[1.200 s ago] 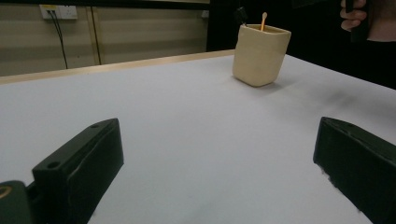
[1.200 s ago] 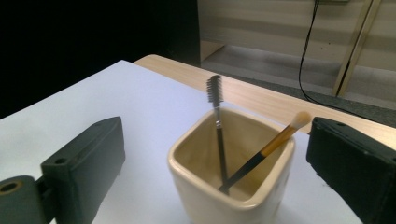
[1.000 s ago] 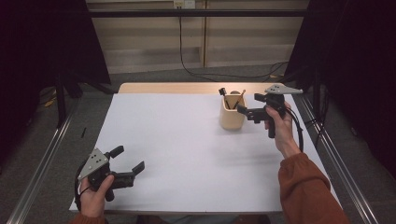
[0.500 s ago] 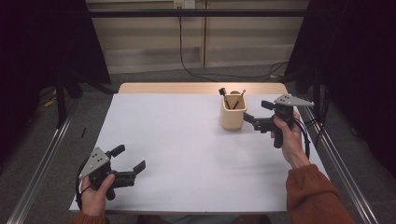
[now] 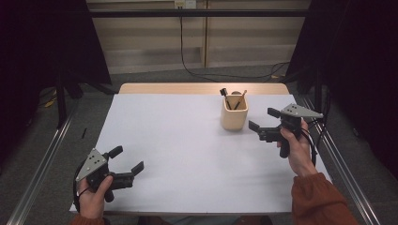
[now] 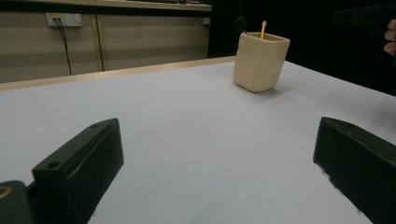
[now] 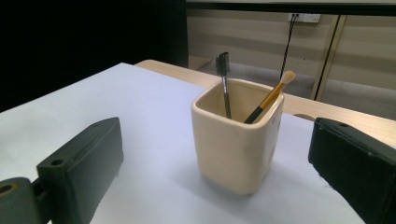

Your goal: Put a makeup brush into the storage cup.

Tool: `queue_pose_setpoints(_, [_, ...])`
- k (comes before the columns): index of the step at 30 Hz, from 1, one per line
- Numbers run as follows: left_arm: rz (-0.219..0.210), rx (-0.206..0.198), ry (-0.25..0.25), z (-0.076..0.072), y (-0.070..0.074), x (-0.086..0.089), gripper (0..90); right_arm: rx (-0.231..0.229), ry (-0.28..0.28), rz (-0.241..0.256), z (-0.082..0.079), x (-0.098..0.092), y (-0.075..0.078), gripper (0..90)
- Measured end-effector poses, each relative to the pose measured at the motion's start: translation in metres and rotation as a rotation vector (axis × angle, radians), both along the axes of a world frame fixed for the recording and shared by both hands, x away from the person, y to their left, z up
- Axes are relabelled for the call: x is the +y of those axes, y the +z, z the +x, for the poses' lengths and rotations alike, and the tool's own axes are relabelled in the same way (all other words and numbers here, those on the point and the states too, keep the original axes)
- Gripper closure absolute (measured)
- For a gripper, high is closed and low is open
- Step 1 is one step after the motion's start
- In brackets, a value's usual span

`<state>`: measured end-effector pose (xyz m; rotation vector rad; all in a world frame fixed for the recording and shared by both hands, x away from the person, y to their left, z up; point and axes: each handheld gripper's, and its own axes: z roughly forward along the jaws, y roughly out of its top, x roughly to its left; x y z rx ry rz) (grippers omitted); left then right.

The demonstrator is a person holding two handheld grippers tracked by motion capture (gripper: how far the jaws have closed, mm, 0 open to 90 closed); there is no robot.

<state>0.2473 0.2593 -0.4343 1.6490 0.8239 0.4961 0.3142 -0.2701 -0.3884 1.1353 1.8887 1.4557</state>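
The cream cup (image 5: pixel 233 118) stands on the counter (image 5: pixel 187 140) at two o'clock, brushes (image 7: pixel 270 98) inside. The right gripper (image 5: pixel 264 123) hovers beside it, fingers apart; the left gripper (image 5: pixel 126 160) idles open. Next likely: pinching a brush handle.

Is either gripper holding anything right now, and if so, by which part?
Nothing is held. The right gripper is open beside the cream cup, apart from it; the left gripper is open over bare table.

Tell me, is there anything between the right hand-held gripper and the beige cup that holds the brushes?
Nothing visible stands in the way. The right hand-held gripper is open beside the beige cup, apart from it, with bare white table between them. The two brushes stay inside the cup.
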Motion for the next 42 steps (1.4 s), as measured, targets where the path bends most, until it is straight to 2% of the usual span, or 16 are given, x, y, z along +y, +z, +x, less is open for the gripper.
queue_pose_setpoints(5, [0.007,-0.005,0.0,0.0,0.0,0.0,1.6,-0.009,-0.016,0.002,-0.012,-0.004,0.0,2.8])
queue_pose_setpoints(11, [0.008,-0.006,0.002,-0.001,0.0,0.0,1.6,-0.007,-0.019,-0.002,-0.024,-0.006,-0.008,3.1])
queue_pose_setpoints(18, [0.007,-0.006,0.003,-0.002,0.001,0.0,1.6,-0.022,-0.015,0.002,-0.038,-0.007,-0.008,3.5])
queue_pose_setpoints(24, [0.012,-0.007,-0.004,-0.003,0.001,-0.002,1.6,-0.001,-0.018,-0.008,-0.05,-0.009,-0.018,3.6])
queue_pose_setpoints(35, [0.014,-0.006,0.001,-0.004,0.001,-0.001,1.6,0.025,-0.027,0.015,-0.069,-0.019,-0.025,3.9])
queue_pose_setpoints(42, [-0.022,-0.007,0.014,-0.008,0.001,-0.001,1.6,0.029,-0.042,0.023,-0.084,-0.024,-0.032,3.9])
